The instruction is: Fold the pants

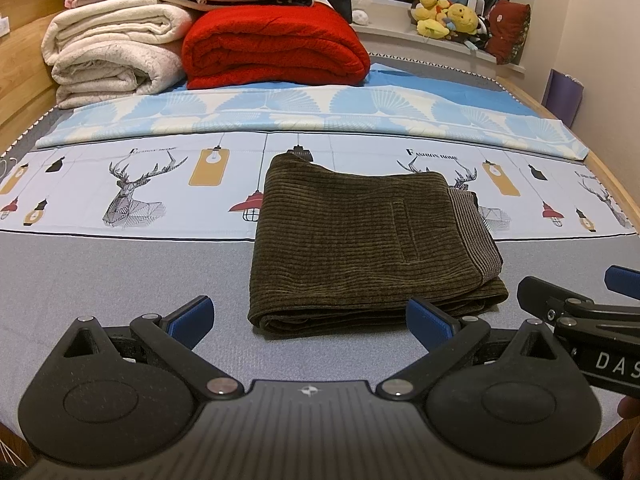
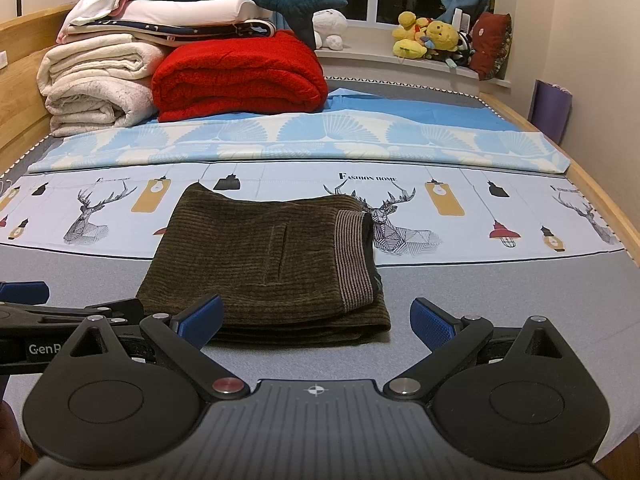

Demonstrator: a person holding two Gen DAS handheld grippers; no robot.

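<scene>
Dark olive corduroy pants [image 1: 360, 240] lie folded into a compact rectangle on the bed, with a striped grey waistband lining [image 2: 354, 256] showing at their right side. My left gripper [image 1: 312, 318] hovers open just in front of the pants' near edge, nothing between its blue pads [image 1: 192, 314]. My right gripper [image 2: 318, 320] is also open, held in front of the fold's near right corner. Each gripper appears at the edge of the other's view: the right gripper [image 1: 580, 296] low on the right, the left gripper [image 2: 68, 300] low on the left.
The bed [image 1: 120, 272] has a grey cover and a deer-print sheet [image 1: 132, 188]. Behind lie a light blue patterned cloth [image 1: 320, 116], a red blanket [image 1: 276, 44], stacked cream blankets [image 1: 108, 52] and plush toys [image 1: 448, 16] on the sill. A wooden bed frame [image 2: 592, 188] runs along the right.
</scene>
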